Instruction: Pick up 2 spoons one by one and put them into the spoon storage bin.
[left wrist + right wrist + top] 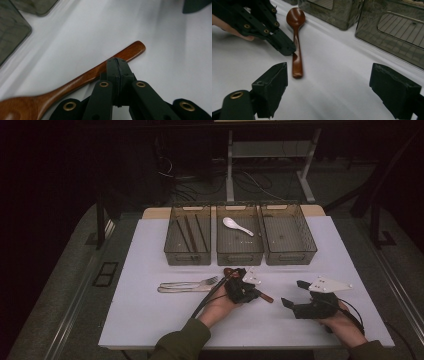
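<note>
A brown wooden spoon (268,296) lies on the white table top, bowl toward the bins. In the left gripper view its handle (82,77) runs just past my left gripper (116,61), whose jaws are pressed together with nothing between them. The right gripper view has those closed tips (288,50) touching the side of the spoon's handle (297,50). My left gripper (256,293) sits low over the spoon at the table's middle. My right gripper (294,293) rests to the right, open; its jaws stand wide apart (327,82) and empty, pointed at the spoon.
Three clear bins stand in a row at the back: the left one (172,251) holds dark sticks, the middle one (239,256) holds a white spoon (237,226), and the right one (290,255) has nothing in it. A metal fork and knife (187,285) lie left of my left hand.
</note>
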{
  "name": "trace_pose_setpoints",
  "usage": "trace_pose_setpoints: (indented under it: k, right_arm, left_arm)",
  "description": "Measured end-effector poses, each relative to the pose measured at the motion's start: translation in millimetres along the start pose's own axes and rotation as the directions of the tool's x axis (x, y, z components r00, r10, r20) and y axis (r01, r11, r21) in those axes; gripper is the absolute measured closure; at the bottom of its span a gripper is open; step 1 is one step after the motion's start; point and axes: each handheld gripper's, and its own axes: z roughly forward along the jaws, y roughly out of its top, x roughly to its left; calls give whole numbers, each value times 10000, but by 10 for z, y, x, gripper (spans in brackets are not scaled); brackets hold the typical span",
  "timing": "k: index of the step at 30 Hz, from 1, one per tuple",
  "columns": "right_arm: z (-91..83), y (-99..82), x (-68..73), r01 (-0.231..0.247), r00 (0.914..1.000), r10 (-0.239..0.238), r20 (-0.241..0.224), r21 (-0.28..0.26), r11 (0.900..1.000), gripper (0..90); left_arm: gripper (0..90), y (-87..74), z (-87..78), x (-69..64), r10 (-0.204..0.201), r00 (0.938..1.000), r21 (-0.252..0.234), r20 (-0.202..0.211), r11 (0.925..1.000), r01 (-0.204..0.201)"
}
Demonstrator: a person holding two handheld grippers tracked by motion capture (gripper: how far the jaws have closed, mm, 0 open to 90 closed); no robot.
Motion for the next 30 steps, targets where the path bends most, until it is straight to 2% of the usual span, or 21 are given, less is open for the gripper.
trace_pose_setpoints:
  k: [3, 9, 14, 15, 17, 19, 20, 21, 23, 26, 30]
  right_arm:
    - [0, 0, -1, 3, 10000, -3, -9, 3, 10000, 148]
    - [-2, 0, 0, 22, 10000, -22, -16, -7, 10000, 148]
    - [-7, -1, -5, 17, 10000, -17, -16, -17, 10000, 148]
    - [-8, -2, -6, 16, 10000, -16, -12, -13, 10000, 148]
    - [-11, -2, -6, 7, 10000, -7, -12, -13, 10000, 148]
    - [-13, -2, -5, 13, 10000, -13, -14, -14, 10000, 147]
    - [-12, -2, -6, 19, 10000, -19, -12, -12, 10000, 148]
    - [-11, -2, -6, 11, 10000, -11, -9, -10, 10000, 148]
    - [-6, -2, -4, 6, 10000, -7, -16, -12, 10000, 147]
    - [1, -2, 1, 2, 10000, -2, -21, 25, 10000, 147]
    - [5, -3, -2, 7, 10000, -7, 15, 70, 10000, 148]
  left_arm:
    - [887, 58, 54, 45, 161, 9999, 73, 3, 9998, -161]
    - [888, 182, 162, 107, 122, 9998, 191, -182, 9997, -119]
    - [887, 203, 158, 131, 58, 9999, 193, -154, 9998, -55]
    - [887, 201, 131, 141, 86, 9999, 195, -132, 9998, -84]
    - [886, 190, 70, 128, -305, 9995, -179, -111, 9994, 303]
    - [871, 176, -28, 144, -408, 9991, -294, -79, 9987, 406]
    - [856, 163, -88, 159, -349, 9993, -297, -150, 9990, 345]
    - [840, 144, -143, 167, -480, 9986, -456, -232, 9979, 469]
    - [804, 92, -275, 224, -445, 9984, -417, -362, 9982, 430]
    - [734, -21, -442, 321, -749, 9942, -600, -769, 9957, 703]
    - [640, -158, -594, 464, -1232, 9854, -855, -1178, 9899, 1135]
